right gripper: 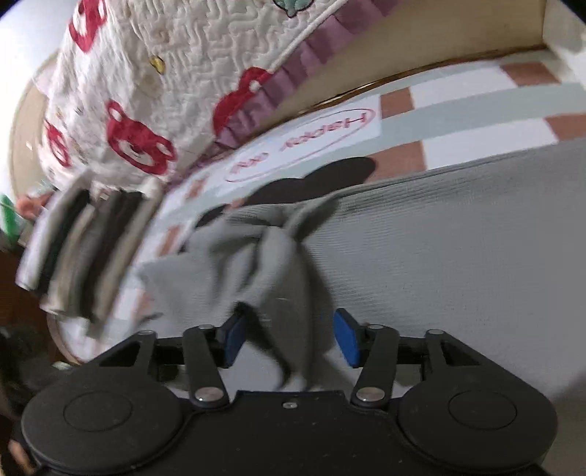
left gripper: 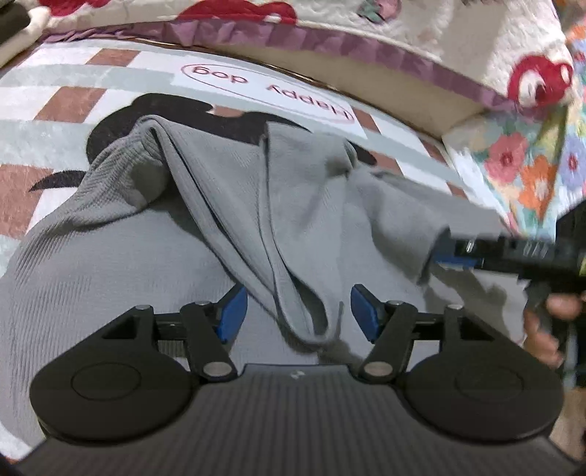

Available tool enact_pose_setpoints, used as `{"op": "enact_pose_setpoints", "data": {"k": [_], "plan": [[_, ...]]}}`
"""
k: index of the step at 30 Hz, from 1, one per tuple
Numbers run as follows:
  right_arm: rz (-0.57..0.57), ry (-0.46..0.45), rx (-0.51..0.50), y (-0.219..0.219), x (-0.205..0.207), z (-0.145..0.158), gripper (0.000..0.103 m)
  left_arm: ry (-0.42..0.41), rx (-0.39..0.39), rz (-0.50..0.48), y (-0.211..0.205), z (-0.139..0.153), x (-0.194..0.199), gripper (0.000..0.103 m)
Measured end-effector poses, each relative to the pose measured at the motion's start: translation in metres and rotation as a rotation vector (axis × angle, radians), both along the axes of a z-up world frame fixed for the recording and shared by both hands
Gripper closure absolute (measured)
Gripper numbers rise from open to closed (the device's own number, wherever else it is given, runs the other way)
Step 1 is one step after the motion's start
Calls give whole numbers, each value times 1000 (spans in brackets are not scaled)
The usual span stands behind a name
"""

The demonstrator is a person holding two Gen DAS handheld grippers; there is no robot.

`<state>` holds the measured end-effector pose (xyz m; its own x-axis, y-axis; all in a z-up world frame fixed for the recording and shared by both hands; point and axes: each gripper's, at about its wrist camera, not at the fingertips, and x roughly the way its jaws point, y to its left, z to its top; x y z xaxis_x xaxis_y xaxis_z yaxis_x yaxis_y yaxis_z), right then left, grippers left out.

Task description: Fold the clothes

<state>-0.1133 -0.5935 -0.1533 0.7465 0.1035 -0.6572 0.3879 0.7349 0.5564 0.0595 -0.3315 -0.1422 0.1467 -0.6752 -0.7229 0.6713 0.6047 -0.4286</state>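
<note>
While both tools hang over the cloth: a grey ribbed knit garment [left gripper: 128, 256] lies spread on a checked rug of pale green, white and brick-red squares [left gripper: 55, 91], printed with a black dog shape and a "Happy dog" oval.
Garment, fold state: partly gathered; a loose flap of it, perhaps a sleeve, rises in soft ridges at the middle, while the broad body lies flat on the rug. No neat, squared fold shows.
Stage, as I judge it: mid-fold; the raised flap fits either cloth just laid over or cloth about to be lifted, and one look cannot settle which.
What is left: flattening the ridged flap and squaring the whole, as far as I can see.
Left gripper [left gripper: 296, 311]: blue pads stand wide apart, a hanging loop of grey cloth between them, pinched by neither.
Right gripper [right gripper: 289, 337]: pads apart in its own view, a twisted tail of the cloth drooping between them; blur hides whether one pad touches it. From the left view its tip sits at the garment's right edge.
Other clothes: a stack of folded dark and pale garments [right gripper: 80, 249] rests on the rug's left, just beside the grey one.
Far edge: a quilted cream bedcover with red bears and a purple frill [left gripper: 421, 33] hangs down close behind the rug.
Right edge: a floral cloth [left gripper: 520, 164] crowds in.
Open room: bare rug shows far of the garment; the near side is hidden under the tools.
</note>
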Motion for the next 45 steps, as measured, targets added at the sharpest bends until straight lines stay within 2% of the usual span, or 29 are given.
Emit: {"op": "enact_pose_setpoints", "data": {"k": [2,3,4,6,11,13,17,19,22,25,27,28,31,33,34,35,37,38,39,40,41,45], "plan": [[-16,6,-37,-3,1,-5,48,-9,14,23,-3,-2,5,41],[-25,-4,-41,-6,0,-6,78,-12,18,26,-5,-2,6,40],[-39,-34,-11,-12,-3,-4,96,-15,21,30,-6,-3,7,40],[-66,-84,42,-22,-10,-1,96,-1,9,47,-6,-3,8,38],[-98,49,-40,-28,-11,-4,94,-6,19,55,-3,-4,6,38],[-108,100,-78,-29,-12,-4,89,-13,21,64,0,-3,5,38],[-105,148,-309,-19,-11,15,82,-23,0,113,10,3,11,38],[-134,126,-369,-18,-14,24,80,-35,-15,141,16,7,16,37],[-103,41,-366,-13,-12,36,78,-51,-51,196,27,11,28,36],[1,-9,-251,5,6,37,67,-13,-114,256,38,8,48,36],[94,-13,-215,23,24,37,63,38,-146,289,39,3,66,36],[145,-11,-214,34,35,38,58,67,-166,299,39,0,74,36],[246,31,-267,67,65,40,45,178,-218,360,39,-11,95,39],[287,71,-286,85,79,36,44,230,-218,407,39,-19,103,45],[296,89,-281,92,82,31,42,221,-200,409,38,-20,104,47],[303,107,-281,99,84,26,41,211,-183,411,36,-20,104,53],[304,149,-323,112,83,14,41,167,-145,399,33,-19,101,59],[304,164,-342,117,81,9,41,122,-113,386,30,-17,98,71],[299,147,-352,117,74,9,51,78,-88,379,28,-16,94,79],[295,130,-363,116,67,10,87,44,-78,367,28,-16,92,81],[283,109,-357,114,59,11,99,11,-67,356,28,-15,90,85],[83,-38,-20,73,9,23,98,-56,-64,350,31,-11,83,87]]}}
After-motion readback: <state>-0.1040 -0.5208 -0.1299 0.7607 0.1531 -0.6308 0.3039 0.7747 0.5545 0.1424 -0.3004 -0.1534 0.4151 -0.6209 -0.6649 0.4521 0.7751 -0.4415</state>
